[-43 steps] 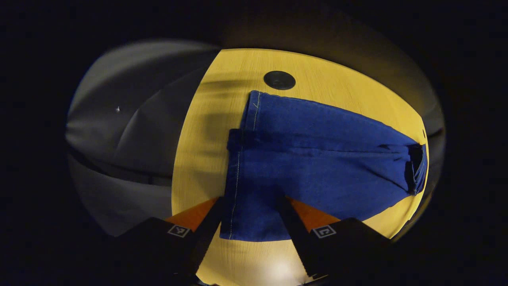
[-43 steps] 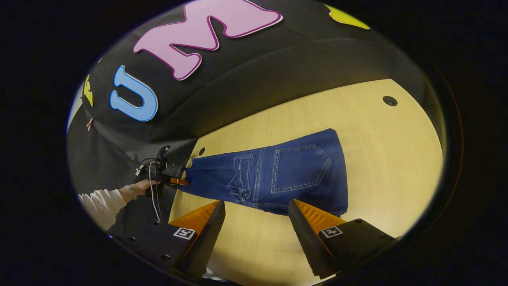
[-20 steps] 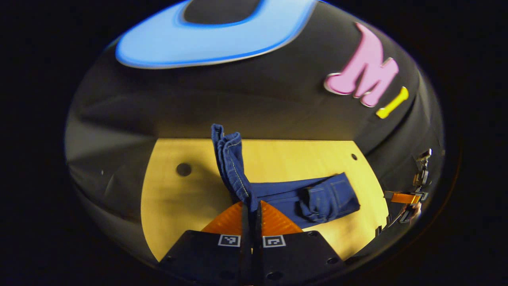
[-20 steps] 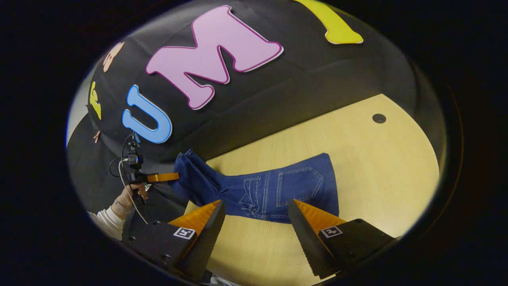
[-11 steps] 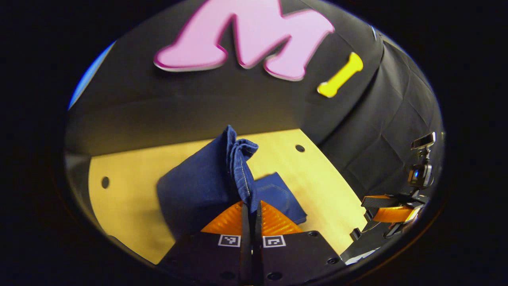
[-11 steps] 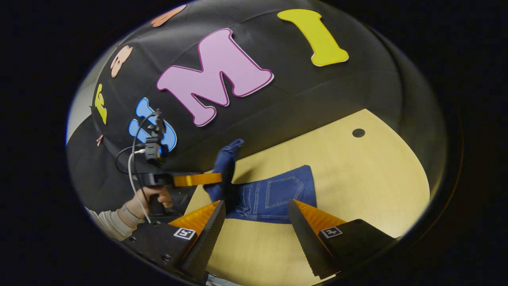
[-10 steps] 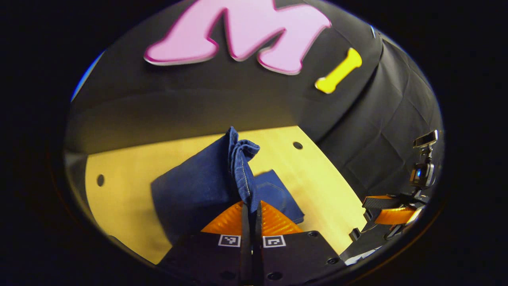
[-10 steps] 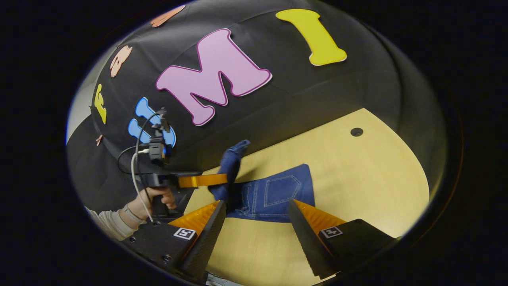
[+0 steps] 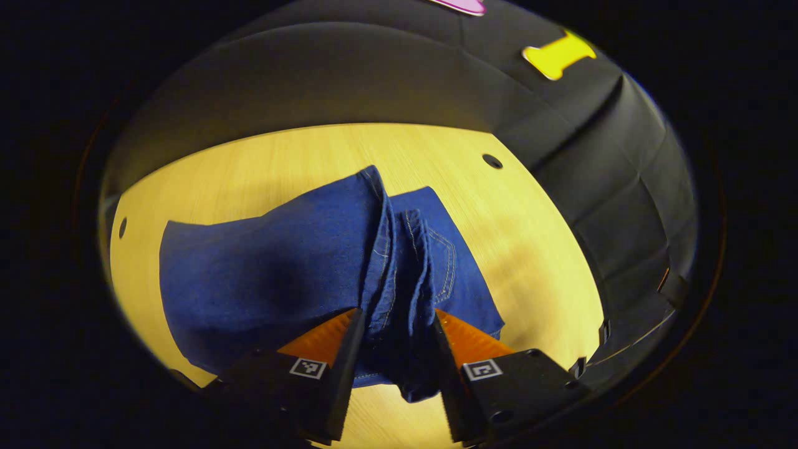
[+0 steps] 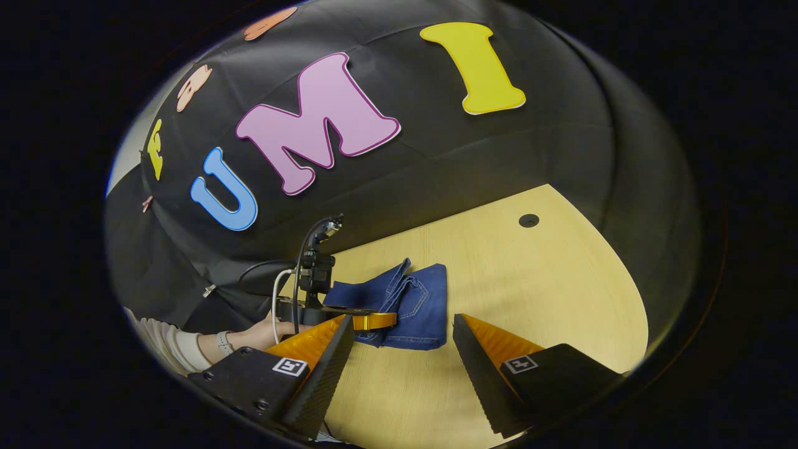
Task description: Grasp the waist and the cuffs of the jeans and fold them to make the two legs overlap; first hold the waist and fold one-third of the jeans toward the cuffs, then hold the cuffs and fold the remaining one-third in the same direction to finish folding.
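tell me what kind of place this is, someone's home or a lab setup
Most likely a staged recording booth, not a home. A black cloth wall backs a bare light wooden table with round holes in it, and a person's hand works a camera-topped left gripper over folded jeans.

In the right gripper view the folded jeans (image 10: 416, 304) lie on the table (image 10: 548, 293), at eleven o'clock from the right gripper (image 10: 402, 365); a table hole (image 10: 528, 220) sits at one o'clock.

Light wood table (image 10: 548, 293); folded jeans (image 10: 418, 305) lying on it.
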